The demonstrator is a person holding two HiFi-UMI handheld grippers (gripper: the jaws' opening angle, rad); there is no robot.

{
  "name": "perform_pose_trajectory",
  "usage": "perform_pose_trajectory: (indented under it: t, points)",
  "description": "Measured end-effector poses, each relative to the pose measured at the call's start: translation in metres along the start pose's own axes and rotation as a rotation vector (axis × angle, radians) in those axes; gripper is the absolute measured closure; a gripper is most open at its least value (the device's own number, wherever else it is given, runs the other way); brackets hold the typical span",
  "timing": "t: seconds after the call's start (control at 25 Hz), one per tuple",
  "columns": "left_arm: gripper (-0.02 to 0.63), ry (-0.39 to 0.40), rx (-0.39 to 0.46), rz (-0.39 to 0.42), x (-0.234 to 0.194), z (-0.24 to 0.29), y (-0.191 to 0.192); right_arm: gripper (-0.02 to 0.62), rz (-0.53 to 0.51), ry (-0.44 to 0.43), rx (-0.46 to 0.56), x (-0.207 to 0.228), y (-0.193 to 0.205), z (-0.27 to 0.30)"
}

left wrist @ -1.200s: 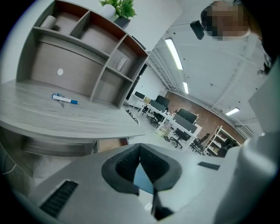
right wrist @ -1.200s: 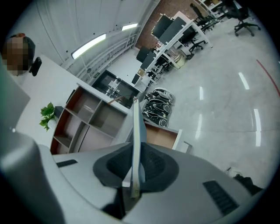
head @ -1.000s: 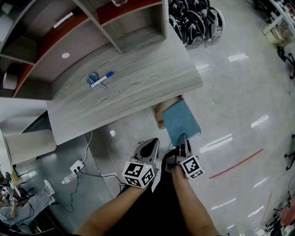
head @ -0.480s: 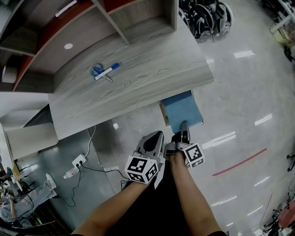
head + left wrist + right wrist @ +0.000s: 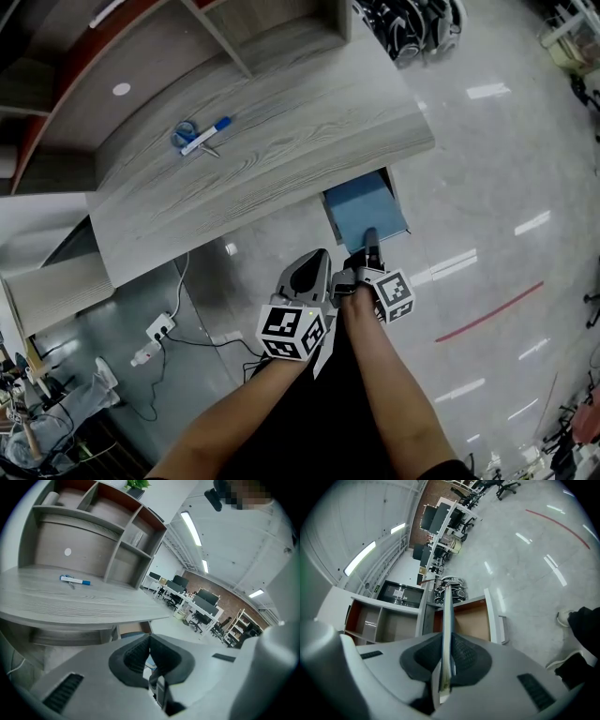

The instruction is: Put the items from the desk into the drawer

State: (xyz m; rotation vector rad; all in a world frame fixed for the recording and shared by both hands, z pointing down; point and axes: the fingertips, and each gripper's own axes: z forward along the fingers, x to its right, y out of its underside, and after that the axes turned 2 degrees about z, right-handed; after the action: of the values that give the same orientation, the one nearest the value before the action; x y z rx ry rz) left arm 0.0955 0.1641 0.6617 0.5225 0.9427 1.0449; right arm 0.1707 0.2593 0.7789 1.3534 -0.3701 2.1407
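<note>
Left gripper point(image 5: 317, 258) is hanging shut and empty, near the desk point(image 5: 281, 141) edge (marker point(image 5: 208, 135) and scissors point(image 5: 187, 133) are lying farther back on top). Right gripper point(image 5: 371, 236) is clamping a blue book point(image 5: 361, 202) by its edge, holding it over the open drawer point(image 5: 474, 620) under the desk.

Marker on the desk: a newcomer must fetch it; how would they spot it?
On the grey wood-grain desk, near the shelving, two things lie together. The marker is the straight white stick with a blue cap; its neighbour is blue-handled scissors.
</note>
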Motion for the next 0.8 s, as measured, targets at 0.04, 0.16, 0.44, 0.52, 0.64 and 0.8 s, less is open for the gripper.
perform_pose_trajectory:
  t: [0.04,0.16,0.44,0.52,0.64,0.8]
  points:
    - [0.592,0.000,-0.003,0.000,-0.001,-0.002,0.001,0.540,-0.006,0.010,0.004,0.003,-0.001,0.000]
    - [0.592,-0.003,-0.006,-0.002,-0.007,-0.004,0.003,0.540,-0.009,0.009,0.014,0.005,-0.003,-0.002]
    - [0.592,0.003,0.018,-0.038,-0.018,-0.012,-0.008,0.540,0.161,-0.115,0.082,-0.032,-0.011,-0.004]
    - [0.591,0.007,0.028,-0.049,-0.019,-0.015,-0.012,0.540,0.160,-0.148,0.057,-0.035,-0.012,0.001]
    - [0.592,0.005,0.032,-0.051,-0.021,-0.015,-0.013,0.540,0.126,-0.151,0.011,-0.029,-0.008,0.017]
    - [0.591,0.003,0.030,-0.054,-0.023,-0.011,-0.011,0.540,0.074,-0.100,-0.012,-0.014,0.000,0.034]
